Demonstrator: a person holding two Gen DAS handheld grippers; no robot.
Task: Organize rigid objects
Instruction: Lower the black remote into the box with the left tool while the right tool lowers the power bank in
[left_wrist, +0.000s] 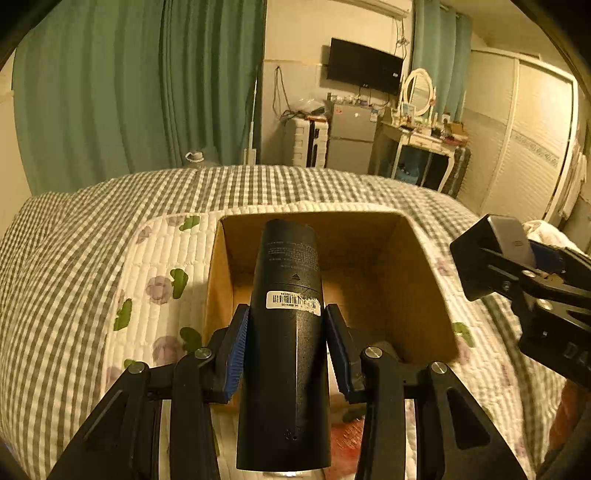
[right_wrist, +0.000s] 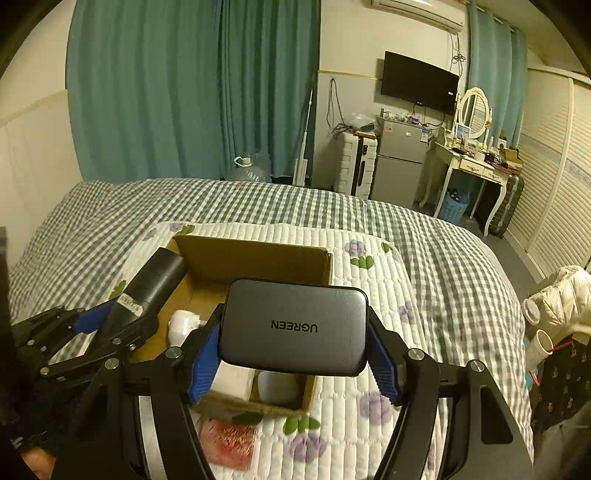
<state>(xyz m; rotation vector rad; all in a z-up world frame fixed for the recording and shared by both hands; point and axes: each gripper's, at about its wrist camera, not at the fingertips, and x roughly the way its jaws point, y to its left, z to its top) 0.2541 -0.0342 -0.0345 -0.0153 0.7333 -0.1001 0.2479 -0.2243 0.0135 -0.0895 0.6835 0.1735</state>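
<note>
Cardboard box (right_wrist: 255, 254): open-topped, on the quilted bed cover (right_wrist: 369, 369); landmark.
Left gripper (left_wrist: 286, 332): pads clamped on a black tube (left_wrist: 286, 314), held over the box's near-left edge.
Right gripper (right_wrist: 293, 349): clamped on a grey UGREEN charger (right_wrist: 295, 326), above the box's near end.
Inside box: white items (right_wrist: 181, 325).

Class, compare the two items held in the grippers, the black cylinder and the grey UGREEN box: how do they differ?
The black cylinder is long and round; the grey UGREEN box is flat with rounded corners. The cylinder carries a white barcode sticker; the box shows printed lettering. The cylinder points forward along the fingers; the box lies crosswise. Both are clamped above the cardboard box.
</note>
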